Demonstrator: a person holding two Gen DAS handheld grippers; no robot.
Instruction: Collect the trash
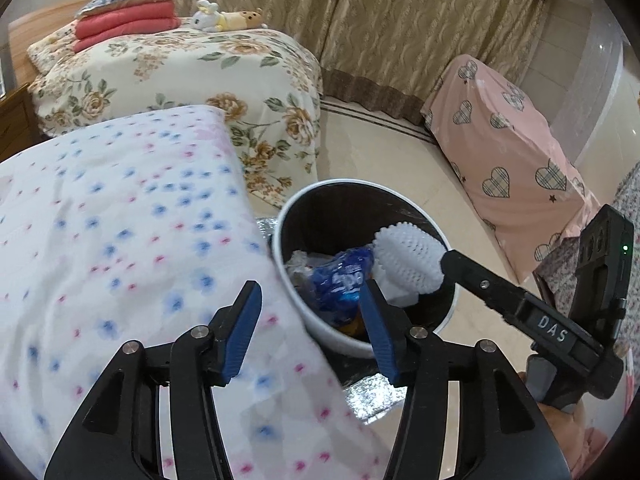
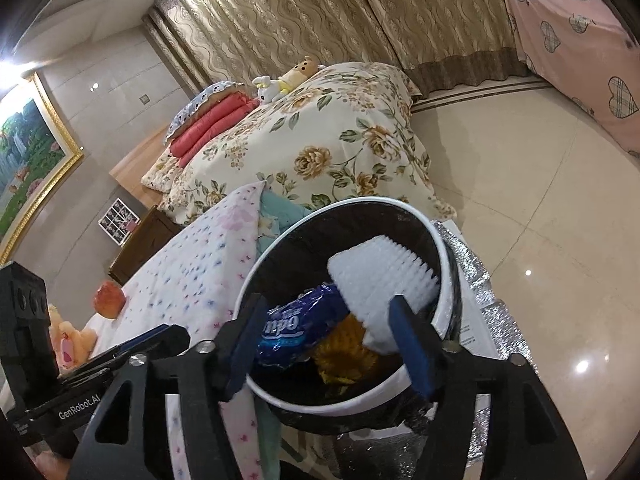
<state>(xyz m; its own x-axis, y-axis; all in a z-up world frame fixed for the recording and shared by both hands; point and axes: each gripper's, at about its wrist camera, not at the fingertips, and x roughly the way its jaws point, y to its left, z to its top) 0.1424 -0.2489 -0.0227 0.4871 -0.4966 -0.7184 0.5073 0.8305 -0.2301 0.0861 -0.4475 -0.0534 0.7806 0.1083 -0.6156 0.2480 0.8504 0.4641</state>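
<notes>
over the bin mouth: white foam fruit net (image 1: 406, 258) sits above the open top of the trash bin (image 1: 320, 332), which stands on the floor beside the bed with the dotted sheet (image 1: 120, 240). right gripper (image 2: 330, 340) is spread; in the right wrist view the foam net lies against the inner face of the right-hand pad, the other pad well clear of it. in the left wrist view the net meets the tip of that gripper, but whether it is pinched or only resting there i cannot tell. left gripper (image 1: 312, 332) spread, nothing between its pads, hovering near the bin rim

bin contents visible: crumpled blue wrapper (image 2: 296, 328), something yellow-brown beneath it (image 2: 348, 356), clear film at the left side. black liner inside the bin. silver foil sheet (image 2: 476, 280) lies on the floor under and behind the bin

handling judgement: foam net looks very light, soft and springy, squashes easily, not fragile, not slippery thanks to the ribbed mesh. best taken at one end or across its middle with a modest squeeze; it may cling to a pad on letting go, or catch on the rim rather than fall in

step in hand, as judged: drop of the net into the bin
</notes>
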